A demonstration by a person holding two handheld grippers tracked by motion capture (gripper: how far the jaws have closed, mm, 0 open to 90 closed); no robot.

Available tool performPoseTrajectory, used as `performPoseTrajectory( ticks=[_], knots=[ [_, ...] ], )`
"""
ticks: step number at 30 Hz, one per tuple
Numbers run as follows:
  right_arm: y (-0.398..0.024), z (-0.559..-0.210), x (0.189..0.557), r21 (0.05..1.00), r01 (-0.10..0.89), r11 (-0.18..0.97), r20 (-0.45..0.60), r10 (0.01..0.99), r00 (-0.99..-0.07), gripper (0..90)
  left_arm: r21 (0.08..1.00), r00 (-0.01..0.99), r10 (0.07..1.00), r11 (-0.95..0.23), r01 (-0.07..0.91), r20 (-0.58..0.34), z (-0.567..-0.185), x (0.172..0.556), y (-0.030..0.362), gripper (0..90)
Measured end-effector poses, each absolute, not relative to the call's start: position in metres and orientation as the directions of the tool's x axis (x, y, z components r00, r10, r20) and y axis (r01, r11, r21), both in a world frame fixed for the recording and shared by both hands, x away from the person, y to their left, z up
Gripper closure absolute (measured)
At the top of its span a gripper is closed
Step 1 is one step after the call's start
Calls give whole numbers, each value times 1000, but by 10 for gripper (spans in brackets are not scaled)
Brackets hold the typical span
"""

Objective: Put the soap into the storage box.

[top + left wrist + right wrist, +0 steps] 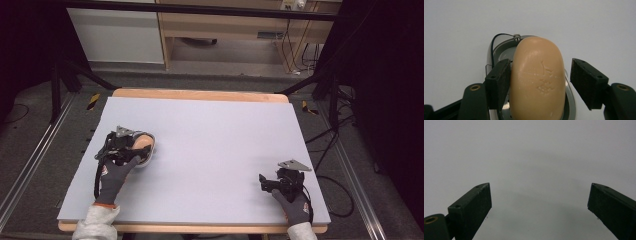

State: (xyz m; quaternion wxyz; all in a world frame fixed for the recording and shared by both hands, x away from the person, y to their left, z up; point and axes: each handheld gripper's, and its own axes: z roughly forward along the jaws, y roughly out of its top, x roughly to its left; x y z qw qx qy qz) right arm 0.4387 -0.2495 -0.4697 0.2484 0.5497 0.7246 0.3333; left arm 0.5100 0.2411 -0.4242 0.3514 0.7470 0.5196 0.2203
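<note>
Currently left hand-held gripper (pixel 540 82) open around soap bar (pixel 537 80) in dish (pixel 499 48); right hand-held gripper (pixel 540 205) open.

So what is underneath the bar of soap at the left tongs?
The soap lies in a grey dish with a pale rim, on the table. A thin dark wire loops at the dish's far edge. The dish floor under the soap is covered. The left tongs straddle the soap.

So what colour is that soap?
The soap is a peachy tan, with a small pattern stamped into its top. The left gripper view shows it best.
</note>
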Motion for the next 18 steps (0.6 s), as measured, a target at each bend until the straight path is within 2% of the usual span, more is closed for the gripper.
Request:
performPoseTrajectory(
  ticks=[18],
  knots=[
    [-249,-470,439,756,632,173,6,962,-272,55,792,373,928,-209,573,-25,-409,501,236,350]
  ],
)
